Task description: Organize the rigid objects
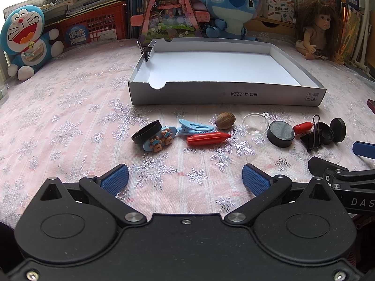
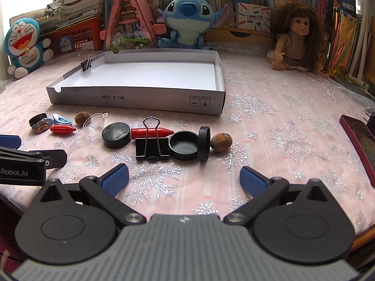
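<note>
On the pink snowflake tablecloth [image 2: 269, 121], a row of small hard objects lies just in front of the shallow white cardboard box [image 2: 131, 98], which holds nothing except a small binder clip [image 2: 85, 64] pinched onto its left wall. Both tools hover short of the row: the left gripper [image 1: 185, 178] and the right gripper [image 2: 184, 178] each have their blue pads spread wide, holding nothing.

Judging from this, the step in hand is a first pick. The right gripper faces the large black binder clip [image 2: 152, 148]; closing across its folded body rather than its wire loops should give a firmer hold. The left gripper sits nearest the red crayon-shaped piece [image 1: 207, 138], best pinched across its width at mid-length so it does not swing.

Other items are packed tightly: a black cap [image 2: 184, 148] touches a black ring standing on edge [image 2: 204, 144], with a hazelnut [image 2: 221, 142] against it. The round nut may roll if nudged. A black disc [image 2: 116, 134], a clear half-dome [image 2: 93, 121] and a blue hair clip [image 1: 194, 127] lie further left.
</note>
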Demonstrator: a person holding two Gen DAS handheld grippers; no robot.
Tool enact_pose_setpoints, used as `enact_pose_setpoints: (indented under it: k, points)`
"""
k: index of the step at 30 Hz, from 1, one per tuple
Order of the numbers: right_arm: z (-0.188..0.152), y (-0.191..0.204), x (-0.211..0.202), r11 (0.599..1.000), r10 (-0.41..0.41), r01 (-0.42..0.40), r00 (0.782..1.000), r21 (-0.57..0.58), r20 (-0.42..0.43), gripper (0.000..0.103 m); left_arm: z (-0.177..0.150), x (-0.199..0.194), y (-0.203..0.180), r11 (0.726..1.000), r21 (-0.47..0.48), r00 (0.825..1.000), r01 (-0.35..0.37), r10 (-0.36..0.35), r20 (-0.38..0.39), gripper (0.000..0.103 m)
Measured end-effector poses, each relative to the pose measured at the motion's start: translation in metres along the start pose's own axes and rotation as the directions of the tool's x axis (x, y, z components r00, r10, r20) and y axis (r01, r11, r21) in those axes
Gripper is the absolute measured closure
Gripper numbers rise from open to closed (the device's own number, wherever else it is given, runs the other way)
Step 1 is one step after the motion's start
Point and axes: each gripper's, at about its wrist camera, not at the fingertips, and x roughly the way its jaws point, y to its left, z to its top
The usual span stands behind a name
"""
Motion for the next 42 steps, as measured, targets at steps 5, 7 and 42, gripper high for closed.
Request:
enact_pose_setpoints:
  k: [5, 7, 42]
  points:
    - [0.000, 0.000, 0.000, 1.000, 0.000, 0.000, 1.000, 0.000, 0.000, 0.000, 0.000, 0.000, 0.000, 1.000, 0.000, 1.000, 0.000, 0.000, 0.000, 0.000]
    - [0.000, 0.000, 0.000, 1.000, 0.000, 0.000, 1.000, 0.000, 0.001, 0.000, 0.000, 0.000, 0.000, 1.000, 0.000, 1.000, 0.000, 0.000, 0.001, 0.000]
    - [-0.006, -0.004, -0.002, 1.000, 0.010, -0.010, 0.998, 0.001, 0.064, 0.000, 0.001, 0.001, 0.012, 0.999, 0.011, 0.998, 0.045, -0.045, 0.034, 0.003]
